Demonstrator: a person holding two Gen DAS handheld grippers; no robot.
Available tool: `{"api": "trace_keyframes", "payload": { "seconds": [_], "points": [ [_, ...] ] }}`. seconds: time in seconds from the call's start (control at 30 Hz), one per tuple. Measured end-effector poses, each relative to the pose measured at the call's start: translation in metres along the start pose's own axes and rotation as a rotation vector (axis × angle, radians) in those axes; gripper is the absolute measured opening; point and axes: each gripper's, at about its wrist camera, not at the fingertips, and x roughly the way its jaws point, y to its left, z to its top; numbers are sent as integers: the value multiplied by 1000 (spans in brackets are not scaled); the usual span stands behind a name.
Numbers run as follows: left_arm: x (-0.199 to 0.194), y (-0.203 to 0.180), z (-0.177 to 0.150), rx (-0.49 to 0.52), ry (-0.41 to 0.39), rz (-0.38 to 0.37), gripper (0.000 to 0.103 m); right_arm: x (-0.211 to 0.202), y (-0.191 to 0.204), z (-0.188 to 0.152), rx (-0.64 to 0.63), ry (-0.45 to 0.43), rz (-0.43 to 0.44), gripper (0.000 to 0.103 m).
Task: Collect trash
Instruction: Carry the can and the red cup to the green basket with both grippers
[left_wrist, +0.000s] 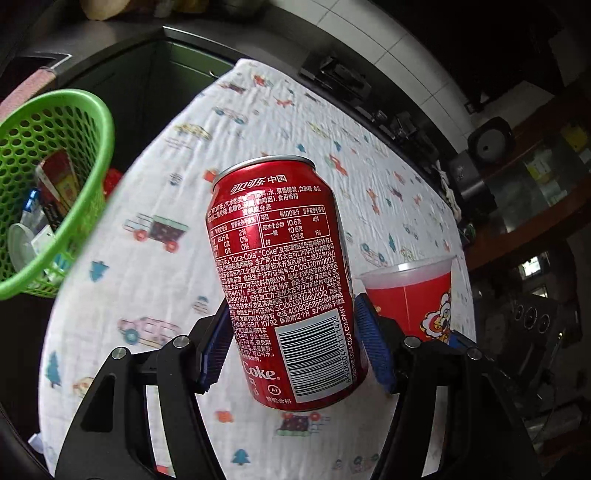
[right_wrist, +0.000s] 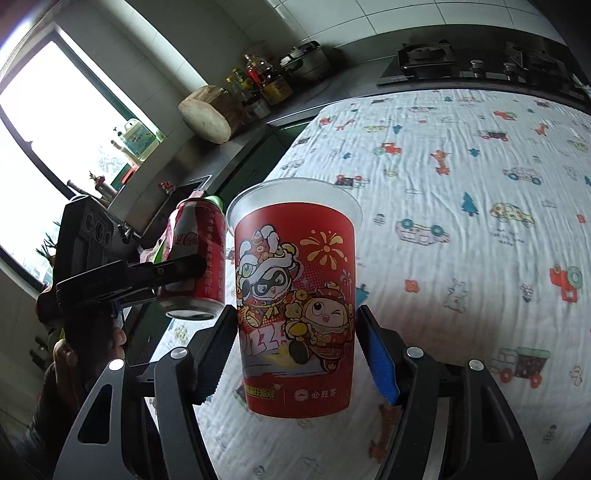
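In the left wrist view, the left gripper (left_wrist: 291, 332) clamps a red aluminium Coca-Cola can (left_wrist: 284, 280) above the vehicle-printed white cloth (left_wrist: 155, 192), right of a green perforated plastic basket (left_wrist: 48, 195) holding wrappers. In the right wrist view, the right gripper (right_wrist: 295, 343) squeezes a red cartoon-printed plastic cup (right_wrist: 295, 295), lifted beside the can.

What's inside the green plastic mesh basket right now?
The green plastic mesh basket already holds mixed trash: a red packet, white wrappers and a round pale lid. Its wall and rim hide the bottom, so anything deeper is unseen.
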Motion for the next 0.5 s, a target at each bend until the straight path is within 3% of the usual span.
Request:
{"api": "trace_keyframes", "payload": {
  "seconds": [0.23, 0.4, 0.5],
  "points": [
    [-63, 74, 29, -16, -123, 181, 63, 38, 57, 16, -60, 23, 46, 63],
    [-85, 131, 49, -64, -155, 293, 63, 72, 94, 23, -81, 44, 85, 63],
    [-87, 161, 58, -76, -161, 397, 63, 95, 113, 28, -94, 62, 96, 63]
  ]
}}
